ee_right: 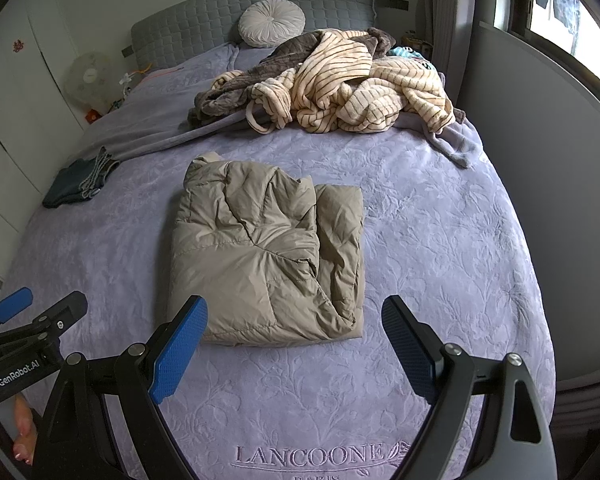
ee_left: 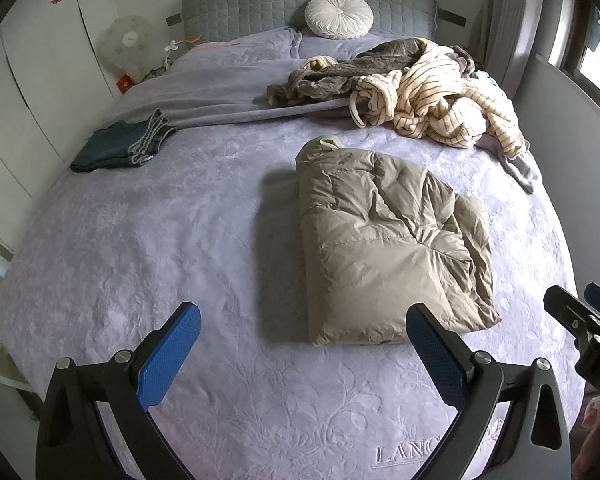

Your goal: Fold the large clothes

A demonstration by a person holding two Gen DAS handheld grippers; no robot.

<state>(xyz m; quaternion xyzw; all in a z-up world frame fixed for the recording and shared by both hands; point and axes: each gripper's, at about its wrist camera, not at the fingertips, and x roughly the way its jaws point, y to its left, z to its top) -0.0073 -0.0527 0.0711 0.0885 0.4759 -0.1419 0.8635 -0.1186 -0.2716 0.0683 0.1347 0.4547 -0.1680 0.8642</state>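
Note:
A khaki puffer jacket [ee_left: 384,248] lies folded into a thick rectangle in the middle of the lavender bed cover [ee_left: 140,248]; it also shows in the right wrist view [ee_right: 264,256]. My left gripper [ee_left: 303,326] is open and empty, held above the bed's near edge, left of the jacket's near end. My right gripper [ee_right: 294,318] is open and empty, just short of the jacket's near edge; it also shows at the right edge of the left wrist view [ee_left: 580,312]. The left gripper [ee_right: 32,312] appears at the left of the right wrist view.
A heap of striped cream and grey robes [ee_right: 340,88] lies at the back right of the bed. Folded dark jeans [ee_left: 120,146] lie at the left edge. A round white cushion [ee_left: 339,15] leans on the grey headboard. A fan [ee_left: 126,44] and wardrobe stand left; a wall and window right.

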